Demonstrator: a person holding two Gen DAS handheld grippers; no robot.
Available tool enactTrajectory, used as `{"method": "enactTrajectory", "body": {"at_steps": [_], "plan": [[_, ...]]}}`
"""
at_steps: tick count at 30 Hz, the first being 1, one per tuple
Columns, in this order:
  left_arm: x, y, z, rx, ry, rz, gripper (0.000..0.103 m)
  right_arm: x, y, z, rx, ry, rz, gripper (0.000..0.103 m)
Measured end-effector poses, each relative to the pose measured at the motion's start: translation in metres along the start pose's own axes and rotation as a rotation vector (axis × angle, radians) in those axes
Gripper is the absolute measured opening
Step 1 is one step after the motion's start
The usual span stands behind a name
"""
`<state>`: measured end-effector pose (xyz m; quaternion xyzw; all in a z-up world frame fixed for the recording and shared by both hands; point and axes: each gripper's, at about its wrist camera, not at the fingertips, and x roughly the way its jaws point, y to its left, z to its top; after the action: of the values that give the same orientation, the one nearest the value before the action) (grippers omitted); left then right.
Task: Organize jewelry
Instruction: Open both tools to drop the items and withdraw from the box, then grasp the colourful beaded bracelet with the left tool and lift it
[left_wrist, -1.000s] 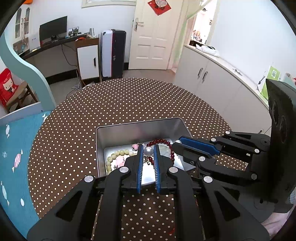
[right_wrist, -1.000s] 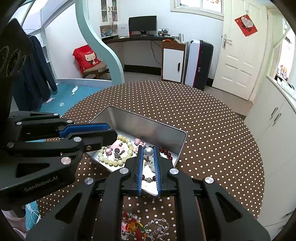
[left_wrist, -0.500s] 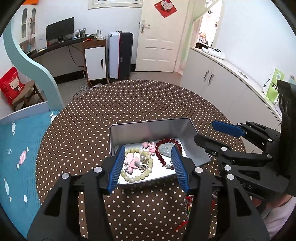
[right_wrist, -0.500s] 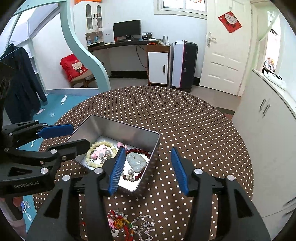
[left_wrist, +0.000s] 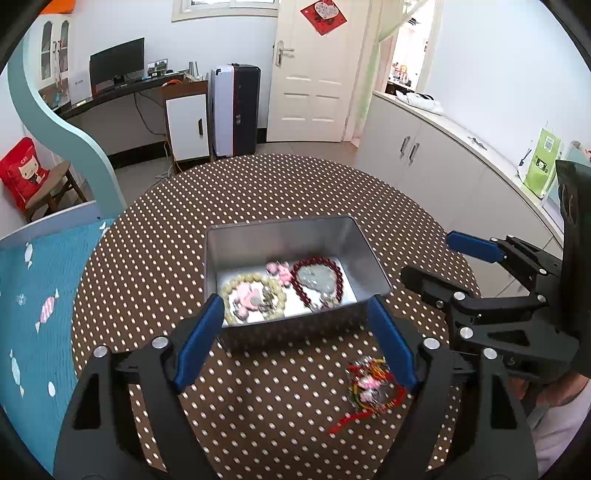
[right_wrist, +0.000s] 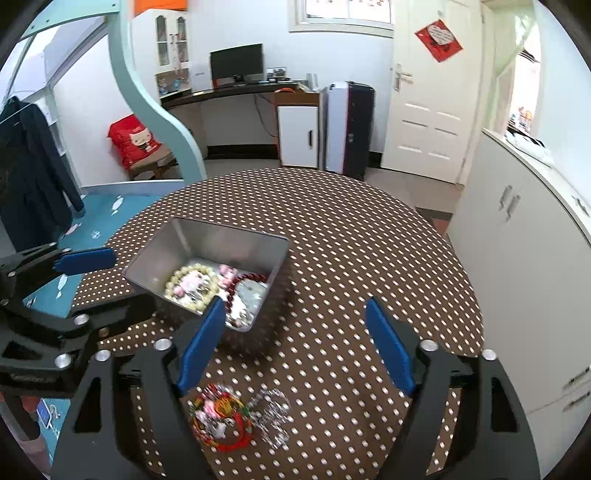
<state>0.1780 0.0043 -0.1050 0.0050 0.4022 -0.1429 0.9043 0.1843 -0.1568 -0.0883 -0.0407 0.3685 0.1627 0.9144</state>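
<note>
A silver metal tin (left_wrist: 255, 229) (right_wrist: 207, 238) stands on the round brown polka-dot table (left_wrist: 280, 184). It holds a pale bead bracelet (left_wrist: 255, 284), a red bead bracelet (left_wrist: 332, 267) around a grey-green pendant (left_wrist: 317, 278), and pink charms (left_wrist: 279, 271). A loose red and yellow string bracelet (left_wrist: 369, 384) (right_wrist: 221, 415) lies on the table in front of the tin, with a silver chain (right_wrist: 275, 411) beside it. My left gripper (left_wrist: 295, 339) is open and empty, just short of the tin. My right gripper (right_wrist: 295, 347) is open and empty, above the loose jewelry, right of the tin.
The table's edge curves close on the right, with white cabinets (right_wrist: 524, 236) beyond. A teal mat (left_wrist: 33, 295) and a curved teal frame (left_wrist: 74, 140) are on the left. A desk (right_wrist: 236, 92), a suitcase (right_wrist: 347, 125) and a door (right_wrist: 428, 92) stand at the back.
Both grippers were shut over the tin with a silver bead piece between the fingers; they have opened wide and pulled back and up. The piece now lies in the tin.
</note>
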Motion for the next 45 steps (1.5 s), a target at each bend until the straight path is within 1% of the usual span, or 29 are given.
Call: {"method": "enactTrajectory", "body": {"at_steps": [3, 4, 5, 6, 13, 15, 17, 19, 21, 23, 27, 30, 34, 35, 36, 38, 39, 40, 42, 44, 45], "plan": [[-0.001, -0.006, -0.007, 0.01, 0.012, 0.007, 0.084, -0.005, -0.01, -0.009, 0.038, 0.008, -0.013, 0.083], [-0.002, -0.009, -0.01, 0.013, 0.015, 0.007, 0.085, -0.007, -0.014, -0.012, 0.051, 0.014, -0.019, 0.086], [-0.002, -0.011, -0.013, 0.014, 0.019, 0.002, 0.086, -0.008, -0.018, -0.017, 0.062, 0.018, -0.035, 0.092], [-0.003, -0.014, -0.016, 0.017, 0.023, -0.003, 0.086, -0.009, -0.022, -0.02, 0.074, 0.022, -0.049, 0.094], [0.007, -0.036, -0.039, 0.092, 0.055, -0.012, 0.085, -0.009, -0.052, -0.053, 0.179, 0.08, -0.057, 0.095], [0.015, -0.04, -0.043, 0.107, 0.074, -0.01, 0.078, -0.009, -0.057, -0.06, 0.201, 0.092, -0.05, 0.095], [0.027, -0.043, -0.048, 0.113, 0.115, -0.003, 0.066, -0.009, -0.061, -0.066, 0.215, 0.105, -0.043, 0.095], [0.034, -0.045, -0.051, 0.122, 0.138, 0.006, 0.06, -0.008, -0.063, -0.072, 0.221, 0.113, -0.039, 0.095], [0.039, -0.048, -0.054, 0.137, 0.152, 0.006, 0.058, -0.007, -0.064, -0.075, 0.226, 0.12, -0.029, 0.095], [0.044, -0.051, -0.056, 0.153, 0.168, 0.0, 0.051, -0.004, -0.065, -0.078, 0.228, 0.13, -0.022, 0.095], [0.055, -0.054, -0.059, 0.176, 0.199, 0.027, 0.047, 0.001, -0.063, -0.081, 0.231, 0.143, -0.009, 0.095], [0.058, -0.053, -0.058, 0.174, 0.207, 0.019, 0.044, 0.005, -0.06, -0.084, 0.23, 0.153, -0.002, 0.095], [0.06, -0.05, -0.056, 0.175, 0.219, -0.003, 0.036, 0.008, -0.058, -0.083, 0.231, 0.162, 0.001, 0.095], [0.06, -0.05, -0.057, 0.177, 0.221, -0.008, 0.03, 0.008, -0.058, -0.082, 0.228, 0.164, 0.003, 0.095], [0.06, -0.051, -0.057, 0.182, 0.225, -0.015, 0.026, 0.008, -0.057, -0.082, 0.226, 0.164, 0.003, 0.095], [0.06, -0.052, -0.058, 0.184, 0.233, -0.042, 0.013, 0.009, -0.055, -0.08, 0.224, 0.165, -0.001, 0.095], [0.06, -0.052, -0.058, 0.182, 0.235, -0.056, 0.01, 0.01, -0.055, -0.08, 0.222, 0.165, -0.003, 0.095], [0.06, -0.052, -0.058, 0.181, 0.236, -0.067, 0.004, 0.01, -0.054, -0.079, 0.221, 0.166, -0.003, 0.095], [0.061, -0.052, -0.06, 0.181, 0.235, -0.061, 0.004, 0.01, -0.054, -0.079, 0.221, 0.167, -0.003, 0.095], [0.062, -0.049, -0.06, 0.156, 0.233, -0.066, 0.0, 0.011, -0.054, -0.078, 0.222, 0.167, -0.003, 0.095], [0.064, -0.046, -0.059, 0.139, 0.24, -0.073, 0.0, 0.011, -0.054, -0.078, 0.222, 0.168, -0.004, 0.095]]}}
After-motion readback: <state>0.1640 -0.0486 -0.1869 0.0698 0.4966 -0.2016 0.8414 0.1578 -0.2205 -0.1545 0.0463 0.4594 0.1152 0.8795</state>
